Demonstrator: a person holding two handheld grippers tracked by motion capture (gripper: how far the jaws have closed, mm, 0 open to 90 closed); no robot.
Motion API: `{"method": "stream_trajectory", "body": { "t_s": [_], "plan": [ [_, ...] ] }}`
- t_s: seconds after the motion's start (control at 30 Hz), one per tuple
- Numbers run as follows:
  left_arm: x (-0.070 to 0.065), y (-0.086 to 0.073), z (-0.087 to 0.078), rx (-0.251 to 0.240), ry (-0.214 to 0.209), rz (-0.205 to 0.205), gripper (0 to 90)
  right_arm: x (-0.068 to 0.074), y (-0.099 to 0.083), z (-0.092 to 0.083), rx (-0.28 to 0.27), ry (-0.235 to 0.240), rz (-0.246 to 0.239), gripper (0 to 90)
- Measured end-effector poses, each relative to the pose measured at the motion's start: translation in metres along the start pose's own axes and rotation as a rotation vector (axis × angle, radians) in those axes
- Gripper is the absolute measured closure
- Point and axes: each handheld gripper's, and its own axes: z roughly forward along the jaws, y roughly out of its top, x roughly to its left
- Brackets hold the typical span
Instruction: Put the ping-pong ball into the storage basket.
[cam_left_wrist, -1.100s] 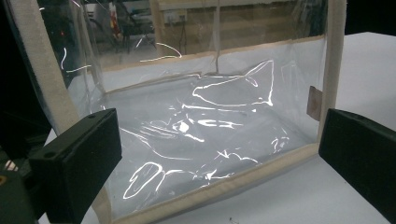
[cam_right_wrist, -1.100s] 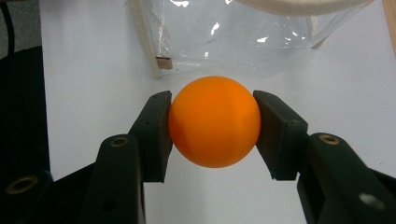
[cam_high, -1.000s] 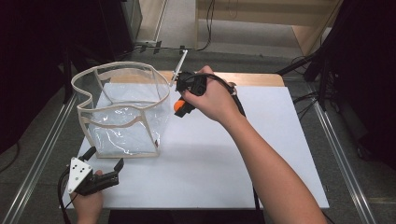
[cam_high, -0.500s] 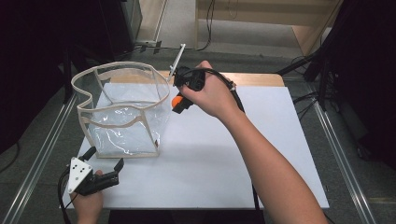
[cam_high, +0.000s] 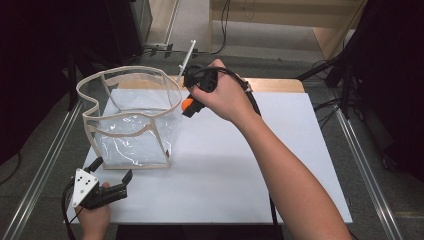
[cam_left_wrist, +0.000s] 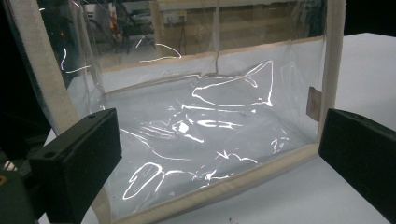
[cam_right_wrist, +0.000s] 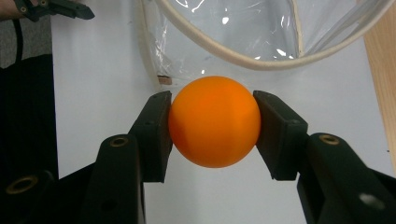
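in the high view the right gripper (cam_high: 189, 106) gripped a small round orange ball (cam_high: 186, 104) beside the rim of the clear plastic bag with cream fabric trim (cam_high: 131, 122) on the white table (cam_high: 240, 170); against the earlier frame it had shifted slightly nearer the rim. the left gripper (cam_high: 112, 175) kept its place. in the left gripper view its jaws stood wide apart, empty, before the bag (cam_left_wrist: 205, 130). in the right gripper view both pads pressed the ball (cam_right_wrist: 214, 121).
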Motion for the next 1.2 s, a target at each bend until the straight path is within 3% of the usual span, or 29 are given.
{"method": "stream_trajectory", "body": {
  "t_s": [0.8, 1.2],
  "plan": [
    [0.001, 0.000, 0.000, -0.002, 0.001, -0.004, 0.0, 0.001, 0.022, -0.012, -0.005, -0.004, -0.017, 48.0],
    [0.001, 0.000, 0.000, 0.000, 0.000, -0.002, 0.0, -0.002, 0.031, -0.010, -0.005, -0.002, -0.023, 48.0]
  ]
}}
